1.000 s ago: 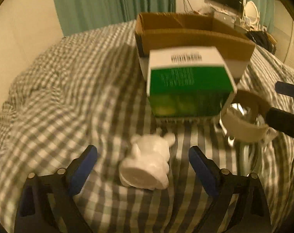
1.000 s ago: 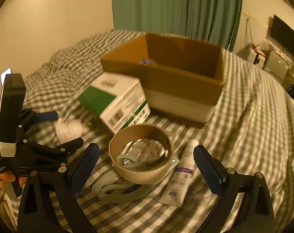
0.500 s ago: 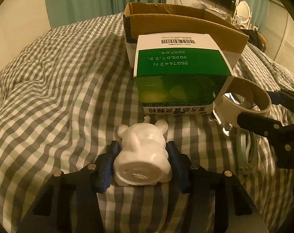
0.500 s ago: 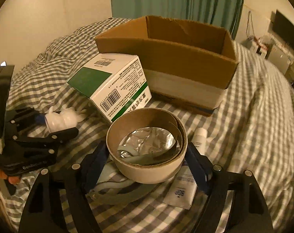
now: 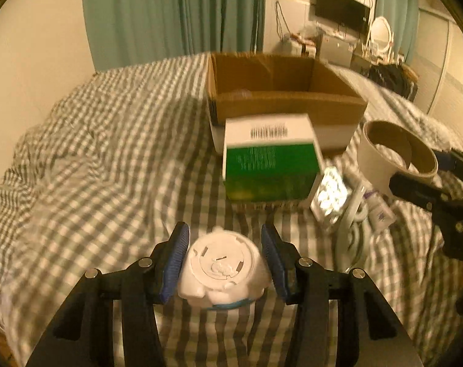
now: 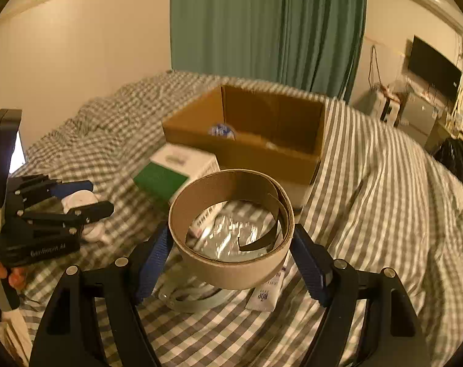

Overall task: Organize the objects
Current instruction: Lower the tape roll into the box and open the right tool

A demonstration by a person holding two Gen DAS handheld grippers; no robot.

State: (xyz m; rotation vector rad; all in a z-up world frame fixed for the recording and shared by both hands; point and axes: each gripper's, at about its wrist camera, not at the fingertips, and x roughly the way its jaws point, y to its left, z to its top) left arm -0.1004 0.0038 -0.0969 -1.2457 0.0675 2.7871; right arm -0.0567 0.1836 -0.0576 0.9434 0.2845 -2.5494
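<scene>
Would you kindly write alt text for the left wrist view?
The left gripper clamps a white plastic figurine above a grey-checked bedspread. Beyond stand a green-and-white carton and an open brown cardboard box.

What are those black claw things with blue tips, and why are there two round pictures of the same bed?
They are grabbers a person holds, one in each hand, each with a little camera looking along its fingers; that makes two round pictures. The left gripper squeezes a white toy. The right gripper squeezes a cardboard ring. On the checked blanket sit a green and white box, a small tube and an open cardboard box.
</scene>
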